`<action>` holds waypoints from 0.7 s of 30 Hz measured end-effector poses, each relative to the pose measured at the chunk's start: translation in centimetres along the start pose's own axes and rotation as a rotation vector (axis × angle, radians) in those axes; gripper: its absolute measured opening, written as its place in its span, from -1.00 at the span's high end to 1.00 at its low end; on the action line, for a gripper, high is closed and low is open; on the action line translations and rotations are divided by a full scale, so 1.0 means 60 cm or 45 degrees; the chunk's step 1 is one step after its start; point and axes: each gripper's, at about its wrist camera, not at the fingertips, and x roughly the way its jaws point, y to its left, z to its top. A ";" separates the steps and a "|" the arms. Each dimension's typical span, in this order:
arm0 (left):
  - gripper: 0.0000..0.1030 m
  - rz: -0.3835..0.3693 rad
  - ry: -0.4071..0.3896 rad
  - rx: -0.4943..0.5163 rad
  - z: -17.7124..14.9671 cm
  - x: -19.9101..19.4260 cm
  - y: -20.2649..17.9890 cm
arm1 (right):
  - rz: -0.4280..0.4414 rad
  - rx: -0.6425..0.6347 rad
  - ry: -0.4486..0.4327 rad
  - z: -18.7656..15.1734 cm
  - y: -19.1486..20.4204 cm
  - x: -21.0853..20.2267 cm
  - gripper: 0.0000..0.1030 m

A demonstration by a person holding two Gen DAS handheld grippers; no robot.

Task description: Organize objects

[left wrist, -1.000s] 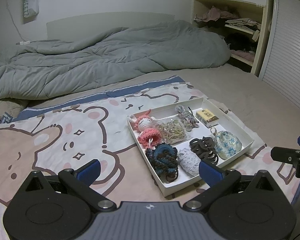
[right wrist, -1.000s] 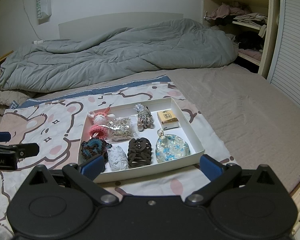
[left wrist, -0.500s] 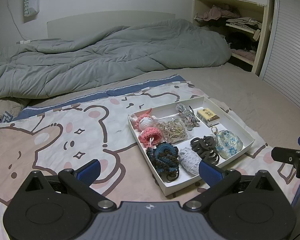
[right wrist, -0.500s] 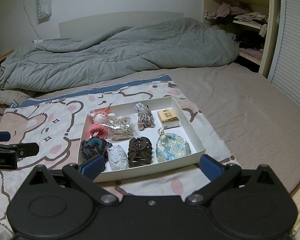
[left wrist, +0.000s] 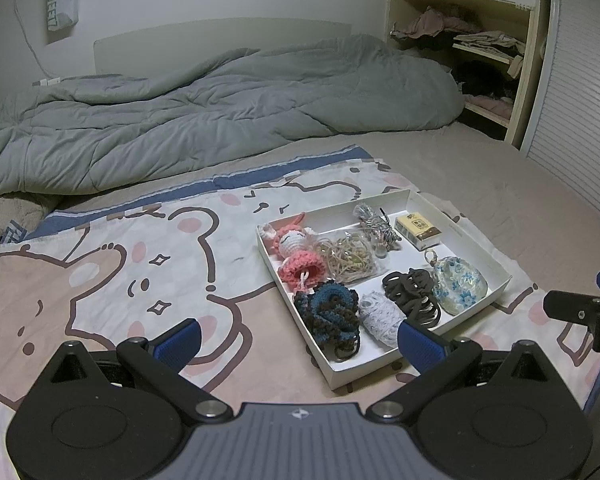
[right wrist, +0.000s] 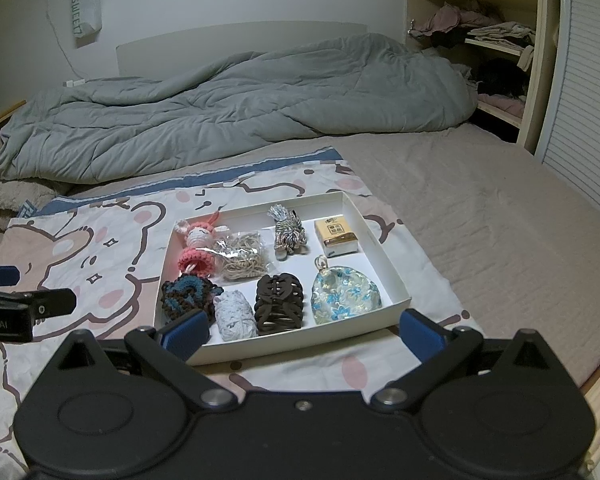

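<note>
Bedroom: white tray [right wrist: 384, 258] on cartoon-bear sheet [left wrist: 112, 280] beside grey duvet [right wrist: 220, 120], both grippers' jaws spread, empty

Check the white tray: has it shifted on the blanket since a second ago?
No. The tray sits on the same spot of the bear-print blanket in both views; only slight camera drift.

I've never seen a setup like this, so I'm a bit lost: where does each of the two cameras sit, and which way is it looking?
Left wrist: sits on the left gripper, looking across the bed at the white tray; the right gripper pokes in at the right edge.
Right wrist: sits on the right gripper, facing the tray head-on; the left gripper shows at the left edge.
Shared: tray, grey duvet.
</note>
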 end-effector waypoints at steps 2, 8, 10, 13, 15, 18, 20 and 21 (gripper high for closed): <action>-1.00 0.001 0.002 -0.001 0.000 0.000 0.000 | 0.000 0.000 0.000 -0.001 0.000 0.000 -1.00; -1.00 -0.001 0.004 -0.001 0.001 0.001 0.000 | 0.002 0.000 0.000 0.000 0.000 0.000 -1.00; -1.00 0.000 0.006 0.000 0.001 0.001 -0.002 | 0.001 0.000 0.000 0.000 0.000 0.000 -1.00; -1.00 0.000 0.006 -0.001 0.001 0.001 -0.002 | 0.002 0.000 0.001 -0.002 0.001 0.000 -1.00; -1.00 -0.002 0.006 0.000 0.001 0.002 -0.003 | 0.001 -0.001 0.002 0.002 0.000 0.001 -1.00; -1.00 0.002 0.009 0.001 0.002 0.003 -0.004 | 0.004 -0.005 0.004 0.002 0.001 0.002 -1.00; -1.00 -0.001 0.009 -0.002 0.002 0.003 -0.004 | 0.006 -0.008 0.007 0.000 0.002 0.002 -1.00; -1.00 -0.003 0.011 -0.004 0.002 0.003 -0.003 | 0.008 -0.010 0.008 0.003 0.000 0.003 -1.00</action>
